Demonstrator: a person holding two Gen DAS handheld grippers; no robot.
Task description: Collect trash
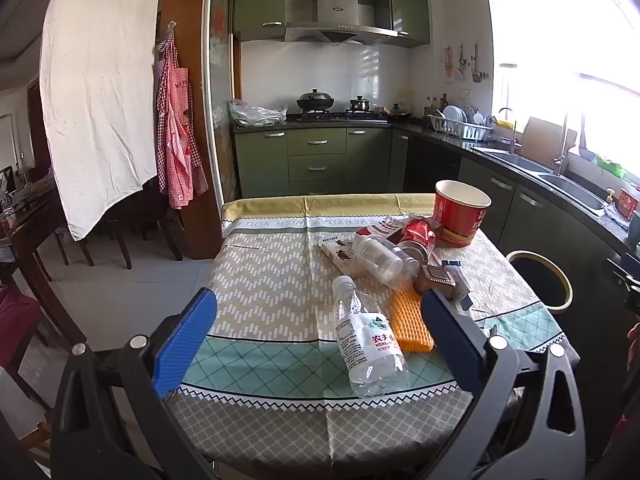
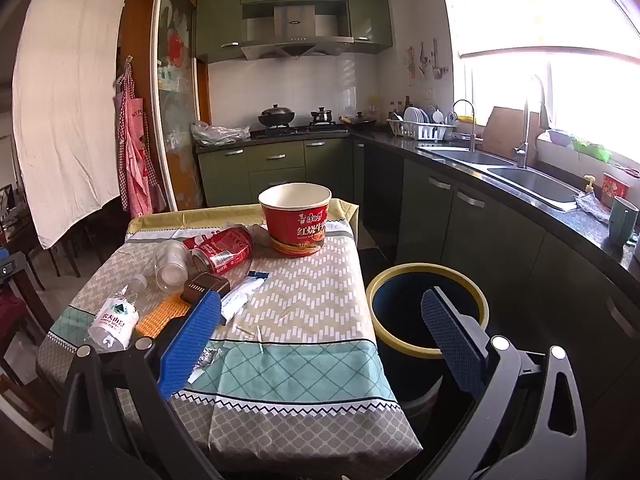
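Observation:
A small table (image 1: 260, 288) with a patterned cloth carries the trash. A clear water bottle (image 1: 366, 340) lies near the front, an orange waffle-textured piece (image 1: 410, 326) beside it. Behind them lie a clear jar (image 1: 380, 258), a crushed red can (image 1: 418, 236), a brown box (image 1: 434, 278), paper wrappers (image 1: 340, 250) and an upright red noodle cup (image 1: 460, 212). My left gripper (image 1: 320, 336) hangs open above the front of the table, the bottle between its fingers and untouched. My right gripper (image 2: 320, 336) is open over the table's right corner, holding nothing. A dark bin with a yellow rim (image 2: 426, 304) stands right of the table (image 2: 304, 300).
Green kitchen cabinets and a dark counter with a double sink (image 2: 500, 168) run along the right. A stove with pots (image 2: 280, 118) is at the back. A white sheet (image 1: 100, 92) and a red checked apron (image 1: 176, 128) hang at left, with wooden chairs (image 1: 116, 232) below.

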